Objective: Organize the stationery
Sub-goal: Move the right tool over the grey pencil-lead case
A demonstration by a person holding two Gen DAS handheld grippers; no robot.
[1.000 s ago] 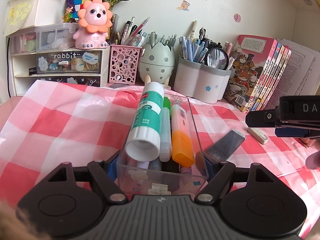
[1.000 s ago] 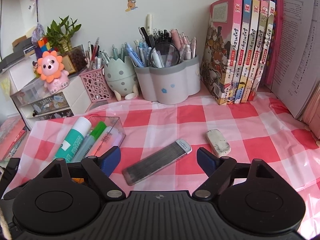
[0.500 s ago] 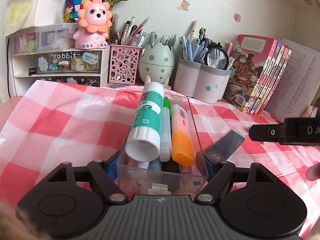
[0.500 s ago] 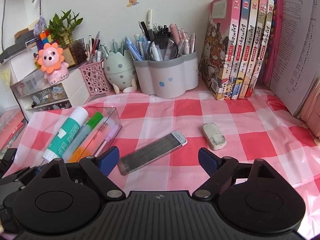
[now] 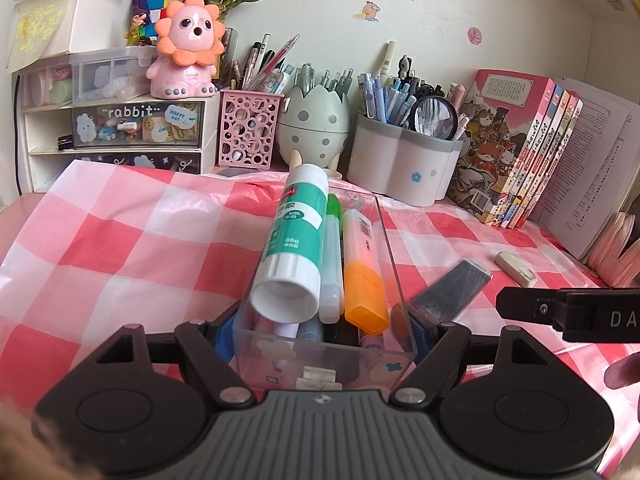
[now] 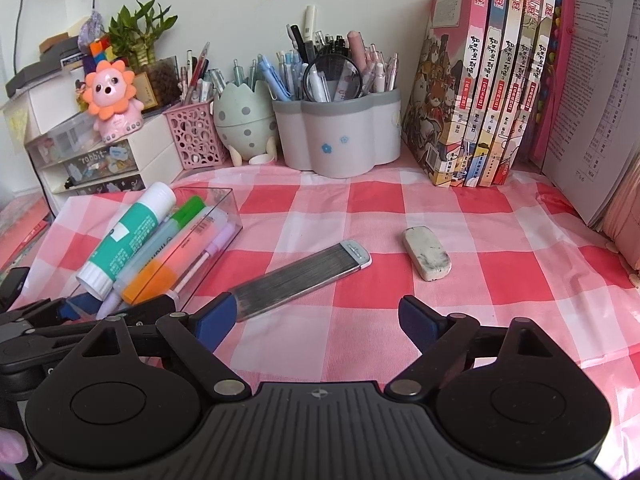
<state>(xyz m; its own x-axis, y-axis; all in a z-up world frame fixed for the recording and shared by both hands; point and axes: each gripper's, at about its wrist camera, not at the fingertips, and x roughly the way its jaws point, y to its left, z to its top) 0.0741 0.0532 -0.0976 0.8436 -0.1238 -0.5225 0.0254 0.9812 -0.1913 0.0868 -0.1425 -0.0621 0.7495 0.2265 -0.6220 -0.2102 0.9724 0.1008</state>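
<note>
A: How far had we got?

B: Our left gripper (image 5: 322, 330) pinched the near end of the clear box (image 6: 208, 248) at nine o'clock on the checked cloth (image 6: 460, 220). It already held the glue stick (image 6: 128, 236), a green marker (image 6: 182, 216) and an orange highlighter (image 6: 160, 268).

A: And what was left?

B: The grey lead case (image 6: 300, 280) lay slanted at the centre, the smudged eraser (image 6: 426, 254) at three o'clock. Our right gripper (image 6: 316, 320), its jaws just opening, stood spread and empty.

Both wrist views look forward and down past their jaws, low and close over the checked surface (image 6: 400, 216). Both share clear box (image 5: 384, 216) (image 6: 224, 204), eraser (image 5: 516, 267) (image 6: 426, 254), back-wall pen pots (image 5: 400, 168) (image 6: 340, 136).
</note>
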